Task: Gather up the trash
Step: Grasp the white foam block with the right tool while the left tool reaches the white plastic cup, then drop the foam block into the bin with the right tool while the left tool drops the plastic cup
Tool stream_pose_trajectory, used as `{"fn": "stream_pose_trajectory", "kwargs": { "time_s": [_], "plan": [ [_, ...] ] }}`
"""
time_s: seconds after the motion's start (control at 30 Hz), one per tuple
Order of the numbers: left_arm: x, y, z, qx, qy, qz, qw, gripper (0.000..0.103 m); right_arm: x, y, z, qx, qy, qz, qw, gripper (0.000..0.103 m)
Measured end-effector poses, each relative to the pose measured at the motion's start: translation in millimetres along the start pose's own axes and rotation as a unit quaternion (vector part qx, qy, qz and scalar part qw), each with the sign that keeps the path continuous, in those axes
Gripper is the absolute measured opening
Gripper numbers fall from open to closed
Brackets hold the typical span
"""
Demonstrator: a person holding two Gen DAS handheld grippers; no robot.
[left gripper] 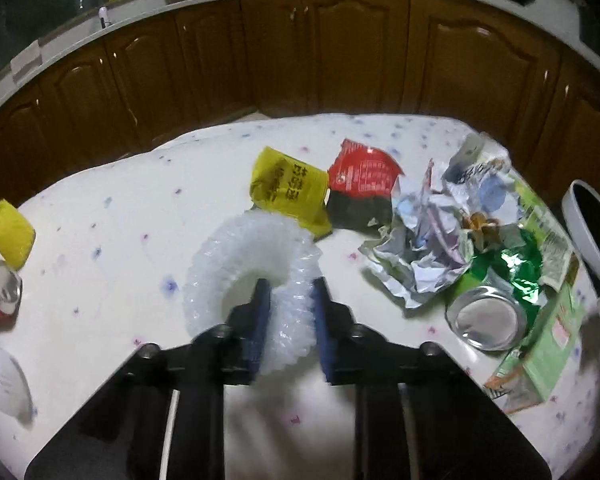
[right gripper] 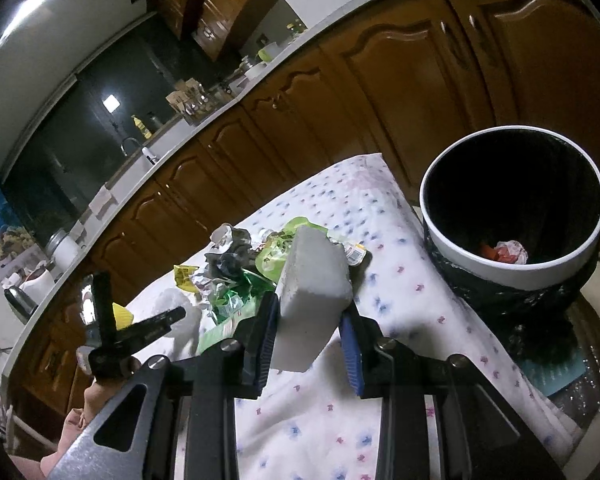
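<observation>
A ring of clear bubble wrap (left gripper: 236,248) lies on the flowered tablecloth (left gripper: 112,220). My left gripper (left gripper: 290,284) is shut on its near wall, with one finger inside the ring's hole and the other outside. My right gripper (right gripper: 311,306) is shut on a white foam block (right gripper: 316,268), held upright above the cloth. To its right stands the white-rimmed bin (right gripper: 512,268) with a black liner and some red and white scraps at the bottom.
A yellow wrapper (left gripper: 288,192), a red packet (left gripper: 360,176), crumpled paper (left gripper: 420,248), a crushed green can (left gripper: 488,312) and a green carton (left gripper: 548,352) lie on the right. A yellow packet (left gripper: 12,236) and red can (left gripper: 0,292) lie far left. Brown cabinets (left gripper: 340,52) stand behind.
</observation>
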State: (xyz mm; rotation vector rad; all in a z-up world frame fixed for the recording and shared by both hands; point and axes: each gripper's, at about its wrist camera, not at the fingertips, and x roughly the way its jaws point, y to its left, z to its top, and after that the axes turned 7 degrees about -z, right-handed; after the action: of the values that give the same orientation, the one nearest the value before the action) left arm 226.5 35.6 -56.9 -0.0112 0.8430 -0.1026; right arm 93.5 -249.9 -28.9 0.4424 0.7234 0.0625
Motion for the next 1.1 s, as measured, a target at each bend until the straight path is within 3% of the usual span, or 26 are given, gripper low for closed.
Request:
{"fn": "stream_pose_trajectory", "kwargs": {
  "time_s": [0.07,0.23,0.47,0.77,1.1],
  "plan": [
    [-15,2,-2,-0.008,-0.016,-0.006,0.9998,0.011,-2,0,0,0.000,-0.003,0.000,1.000,0.031],
    [-54,-3,-2,-0.036,-0.052,-0.061,0.9962,0.011,-11,-1,1,-0.002,-0.014,0.007,1.000,0.031],
    [-106,-60,6,-0.017,-0.089,-0.148,0.9848,0.011,-26,-15,6,0.002,-0.028,0.001,1.000,0.031],
    [-120,-148,17,0.032,-0.077,-0.249,0.9649,0.011,-55,-46,16,0.003,-0.056,-0.035,0.998,0.031],
    [-99,-235,15,0.079,-0.028,-0.300,0.9502,0.011,-71,-87,29,0.010,-0.069,-0.078,0.994,0.031]
  ]
}}
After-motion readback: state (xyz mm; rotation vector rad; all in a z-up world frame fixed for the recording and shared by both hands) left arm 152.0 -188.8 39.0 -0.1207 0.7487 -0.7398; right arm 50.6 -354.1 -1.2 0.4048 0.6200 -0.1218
